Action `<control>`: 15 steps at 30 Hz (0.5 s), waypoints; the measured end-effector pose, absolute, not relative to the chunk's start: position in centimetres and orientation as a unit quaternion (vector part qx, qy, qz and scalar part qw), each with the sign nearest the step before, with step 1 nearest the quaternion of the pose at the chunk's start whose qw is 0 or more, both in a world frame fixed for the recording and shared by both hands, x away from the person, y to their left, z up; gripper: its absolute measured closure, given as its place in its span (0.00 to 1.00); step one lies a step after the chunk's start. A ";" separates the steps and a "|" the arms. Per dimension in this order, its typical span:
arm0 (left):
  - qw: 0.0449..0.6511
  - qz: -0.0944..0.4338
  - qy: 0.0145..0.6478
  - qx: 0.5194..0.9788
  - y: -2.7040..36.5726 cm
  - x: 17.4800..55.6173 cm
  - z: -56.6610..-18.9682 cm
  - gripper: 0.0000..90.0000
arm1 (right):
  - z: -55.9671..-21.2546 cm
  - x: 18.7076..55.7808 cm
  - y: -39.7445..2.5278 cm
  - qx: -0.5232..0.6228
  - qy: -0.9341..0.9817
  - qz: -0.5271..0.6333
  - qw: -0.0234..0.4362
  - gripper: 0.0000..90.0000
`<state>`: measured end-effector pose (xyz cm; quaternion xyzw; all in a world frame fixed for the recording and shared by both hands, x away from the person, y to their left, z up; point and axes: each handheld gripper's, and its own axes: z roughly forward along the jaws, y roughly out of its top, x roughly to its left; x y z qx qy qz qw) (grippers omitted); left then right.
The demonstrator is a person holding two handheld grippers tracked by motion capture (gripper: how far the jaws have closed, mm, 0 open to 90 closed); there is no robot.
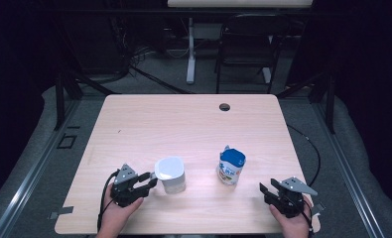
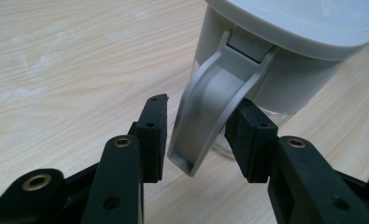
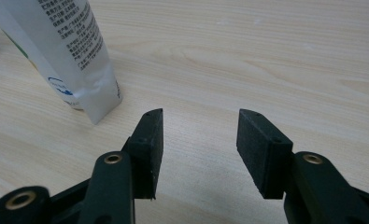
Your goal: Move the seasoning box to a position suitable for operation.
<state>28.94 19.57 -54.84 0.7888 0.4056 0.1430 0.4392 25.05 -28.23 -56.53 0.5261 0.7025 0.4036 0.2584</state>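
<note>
A white lidded jug (image 1: 171, 174) stands on the wooden table (image 1: 183, 124), front and left of centre. Its grey handle (image 2: 210, 112) points toward my left gripper (image 1: 151, 179). In the left gripper view my left gripper (image 2: 203, 126) is open with one jaw on each side of the handle; the right pad looks to be touching it, the left pad is a little apart. A blue-and-white milk pouch (image 1: 231, 166) stands upright to the right of the jug. My right gripper (image 1: 267, 187) is open near the front right edge, with the pouch (image 3: 74, 51) ahead and to its left and bare table between the jaws of the gripper (image 3: 198, 135).
A cable hole (image 1: 225, 107) sits near the table's far edge. Beyond the table stand a dark chair (image 1: 245, 44) and a white desk leg (image 1: 190, 54). The person's hands come in over the front edge.
</note>
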 end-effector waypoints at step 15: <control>0.429 0.152 0.411 0.790 19.0 29.2 -55.0 0.67 | -56.6 25.0 -28.1 0.522 0.707 0.403 0.256 0.56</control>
